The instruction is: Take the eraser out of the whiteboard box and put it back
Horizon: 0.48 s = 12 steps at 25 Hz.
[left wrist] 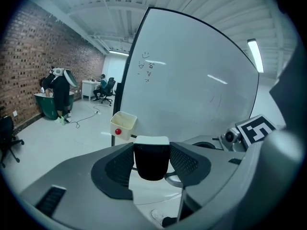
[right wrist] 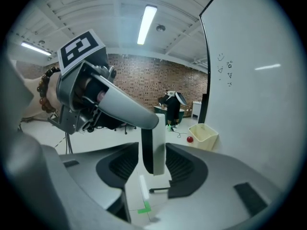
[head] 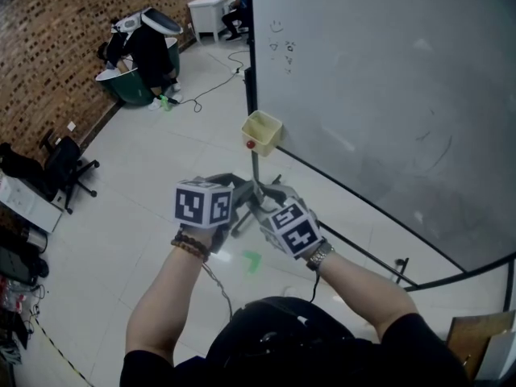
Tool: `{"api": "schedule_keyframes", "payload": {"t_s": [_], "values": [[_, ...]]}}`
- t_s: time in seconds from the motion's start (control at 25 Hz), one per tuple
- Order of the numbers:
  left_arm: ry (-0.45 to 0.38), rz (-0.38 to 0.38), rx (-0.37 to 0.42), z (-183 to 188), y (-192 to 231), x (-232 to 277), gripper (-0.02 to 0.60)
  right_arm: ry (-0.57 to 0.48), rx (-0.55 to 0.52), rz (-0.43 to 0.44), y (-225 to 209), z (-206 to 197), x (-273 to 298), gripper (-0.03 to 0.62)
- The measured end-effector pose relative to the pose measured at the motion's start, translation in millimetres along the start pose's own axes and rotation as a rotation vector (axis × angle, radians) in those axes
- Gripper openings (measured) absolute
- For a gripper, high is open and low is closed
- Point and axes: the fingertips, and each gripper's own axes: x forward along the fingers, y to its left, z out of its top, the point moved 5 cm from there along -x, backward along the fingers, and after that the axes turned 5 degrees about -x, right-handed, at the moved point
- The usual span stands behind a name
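Observation:
The eraser (left wrist: 151, 159), black felt with a white back, sits upright between the pads of my left gripper (left wrist: 151, 163), which is shut on it. In the right gripper view the eraser (right wrist: 153, 150) shows edge-on between the jaws of my right gripper (right wrist: 153, 166), with a gap on each side; those jaws stand open. My left gripper (right wrist: 108, 104) reaches in from the upper left. In the head view both grippers meet, left (head: 242, 193) and right (head: 264, 206), just below the cream whiteboard box (head: 262, 132). The box (left wrist: 123, 125) hangs at the board's lower corner, a red dot on its side.
The whiteboard (head: 379, 95) fills the right, on a black frame with legs (head: 403, 268) on the floor. A person bends over a green bin (head: 137, 83) at the far left by the brick wall. An office chair (head: 68, 168) and a floor cable (head: 205, 91) lie left.

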Motion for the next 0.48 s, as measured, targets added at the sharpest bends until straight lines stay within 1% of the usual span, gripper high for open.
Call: {"api": "schedule_keyframes", "payload": {"t_s": [0.24, 0.48], "values": [[0.026, -0.047, 0.007, -4, 1, -4, 0.230, 0.008, 0.000, -0.016, 6, 3, 5, 0.206], [0.040, -0.071, 0.013, -8, 4, -9, 0.230, 0.016, 0.005, -0.035, 13, 2, 8, 0.193]]}}
